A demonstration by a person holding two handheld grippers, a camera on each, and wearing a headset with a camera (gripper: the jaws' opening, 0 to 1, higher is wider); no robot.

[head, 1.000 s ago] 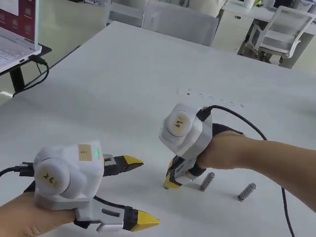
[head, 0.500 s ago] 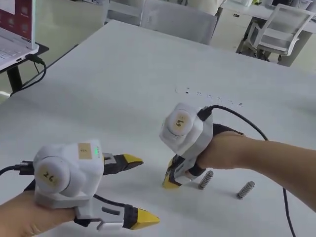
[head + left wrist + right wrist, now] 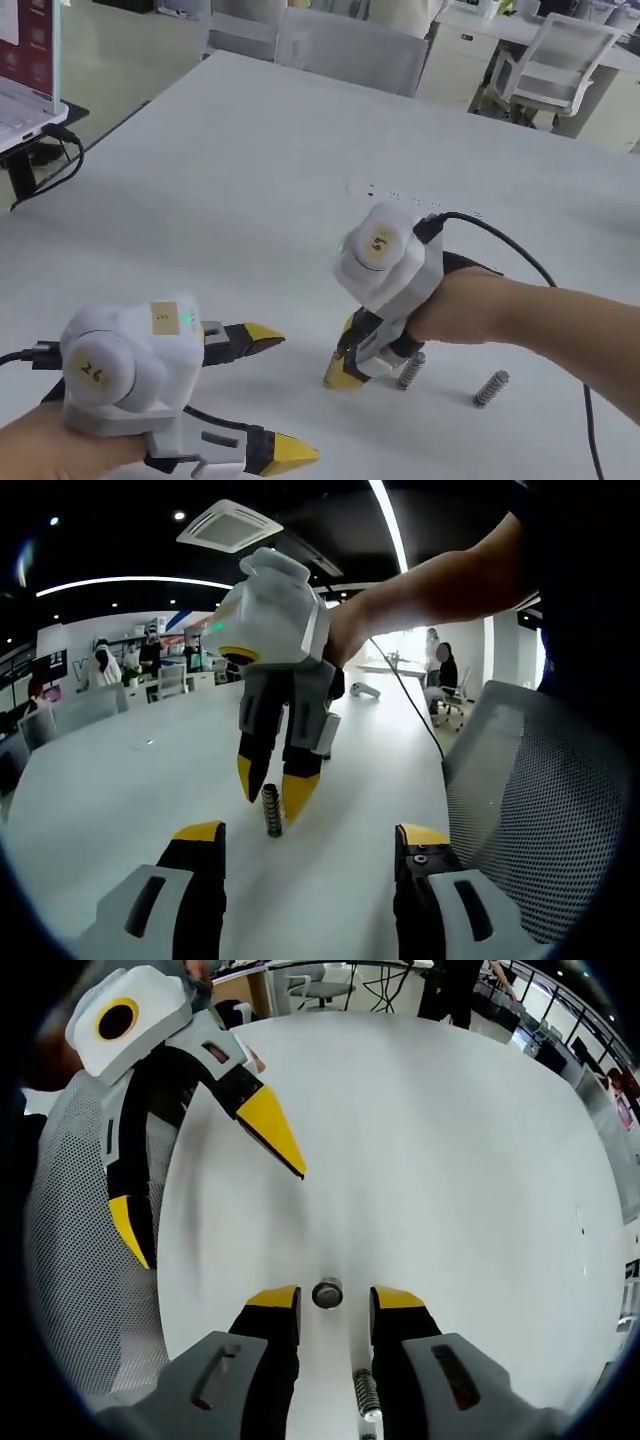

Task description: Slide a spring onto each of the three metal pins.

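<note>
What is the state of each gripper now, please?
Left gripper: open, holding nothing.
Right gripper: partly open, one jaw on each side of an upright spring, gaps visible, not gripping it.

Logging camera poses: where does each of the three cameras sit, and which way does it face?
Head view: on the person's head, facing forward and down at the table; the left hand, right hand, left gripper and right gripper show.
Left gripper view: on the left gripper, facing low across the table toward the right gripper; its own open jaws rise from the bottom.
Right gripper view: on the right gripper, facing almost straight down; its own jaws flank an upright spring.
Shared: both gripper views show that spring.
</note>
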